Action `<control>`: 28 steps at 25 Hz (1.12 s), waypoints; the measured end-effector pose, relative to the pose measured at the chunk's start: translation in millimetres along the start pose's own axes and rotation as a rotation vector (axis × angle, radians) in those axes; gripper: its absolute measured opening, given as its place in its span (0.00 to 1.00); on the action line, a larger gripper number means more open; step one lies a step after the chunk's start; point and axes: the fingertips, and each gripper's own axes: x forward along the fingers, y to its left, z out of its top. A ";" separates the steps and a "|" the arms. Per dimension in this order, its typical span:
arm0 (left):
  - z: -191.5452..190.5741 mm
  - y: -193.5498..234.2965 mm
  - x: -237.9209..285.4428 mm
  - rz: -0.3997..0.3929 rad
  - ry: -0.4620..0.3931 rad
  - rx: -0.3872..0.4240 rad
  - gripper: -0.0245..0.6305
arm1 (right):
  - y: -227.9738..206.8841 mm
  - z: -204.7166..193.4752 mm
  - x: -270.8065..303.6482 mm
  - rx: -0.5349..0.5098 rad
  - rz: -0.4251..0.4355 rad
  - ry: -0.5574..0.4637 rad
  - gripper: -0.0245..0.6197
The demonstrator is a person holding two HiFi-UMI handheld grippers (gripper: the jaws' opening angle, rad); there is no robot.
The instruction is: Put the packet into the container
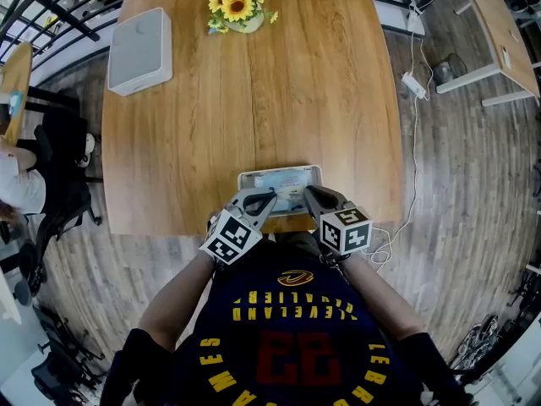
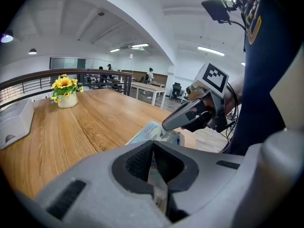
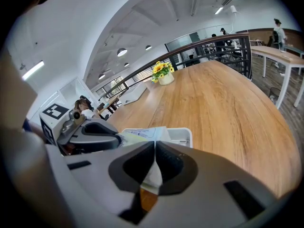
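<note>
1. White plastic container (image 3: 183,137): sitting at the near edge of the wooden table (image 1: 254,100), right in front of you. Rect. tub, shallow-looking, w/ its rim showing around the packet (image 1: 286,184).
2. Packet: hanging over the container's opening, its low part looking to be dipping inside. Can't tell if it's touching the bottom. It's flat, thin and pale w/ light-blue print, too small to read. It looks limp, so it's prob. sagging between the two grips.
3. Left gripper (image 1: 264,200): jaws are pinching together on the packet's left side, and a thin strip of it is showing between the pads.
4. Right gripper (image 1: 311,194): jaws are all but closed, likewise clamping the packet's right side. Both grippers are pointing down at the tub, tips near each other.
5. Progress, by my read: pickup and carry are done, and you're working through the placing step, approx. most of the way. Left to do: seating the packet fully inside the walls, then letting go w/ both grippers and pulling clear.
6. Other stock, not in play: sunflowers (image 1: 239,2) in a pot at the far edge, and a pale grey box (image 1: 139,49) at the far left corner. Both are sitting well apart from the tub.
</note>
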 end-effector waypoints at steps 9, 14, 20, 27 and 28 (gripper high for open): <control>-13.0 0.3 3.8 -0.005 0.030 0.005 0.05 | 0.4 -9.2 5.3 -0.021 -0.008 0.022 0.07; -18.0 -1.4 7.5 -0.017 0.044 -0.016 0.05 | -2.6 -12.6 6.8 -0.019 -0.010 0.028 0.07; -20.2 -1.6 8.7 -0.012 0.046 -0.033 0.05 | -3.0 -15.5 7.1 -0.019 -0.013 0.025 0.07; -13.9 2.5 6.5 -0.029 0.030 -0.126 0.05 | -2.7 -15.3 8.2 -0.014 -0.013 0.016 0.07; -13.9 3.2 5.8 -0.034 0.026 -0.154 0.05 | -2.7 -15.7 8.2 -0.010 -0.014 0.013 0.07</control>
